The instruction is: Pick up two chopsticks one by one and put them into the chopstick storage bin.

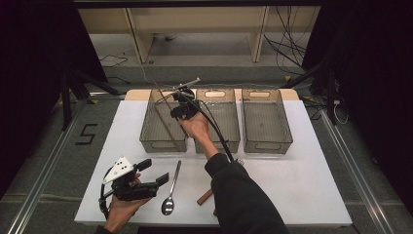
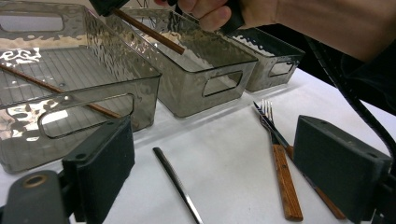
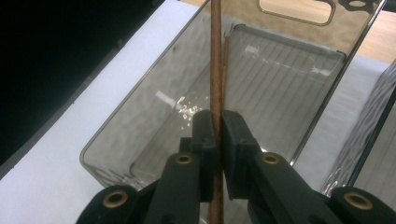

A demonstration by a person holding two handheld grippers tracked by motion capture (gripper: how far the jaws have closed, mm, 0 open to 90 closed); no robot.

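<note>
Chopstick (image 3: 216,70): thin brown wooden stick, clamped between the right gripper's jaws, held over the left bin; also seen in the left gripper view, sticking out from under the hand above the bins.
Right gripper (image 3: 217,135): clenched on the chopstick, pads pressing it from both sides; in the high view it sits above the gap between left bin and middle bin, at their far end.
Right hand (image 1: 196,124): wrapped round the right gripper, dark sleeve reaching in from the bottom edge across the table.
Left bin (image 1: 146,127): smoky clear plastic, ribbed floor, cut-out handles; directly under the held chopstick.
Second chopstick (image 2: 56,88): lying slanted inside the left bin, one end up against its near wall.
Middle bin (image 1: 234,117): same make, just beside the left bin.
Right bin (image 1: 287,127): same make, just beside the middle bin, last in the row.
Left gripper (image 1: 155,178): released, jaws wide apart with nothing between them; hovers low at the near-left of the table, jaws pointing toward the spoon.
Spoon (image 1: 170,195): metal, flat on the white table, bowl toward the person, near the left gripper's jaws.
Fork (image 2: 279,158): wooden handle, metal tines pointing at the bins, flat on the table in front of the middle bin.
Table (image 1: 302,180): white top.
</note>
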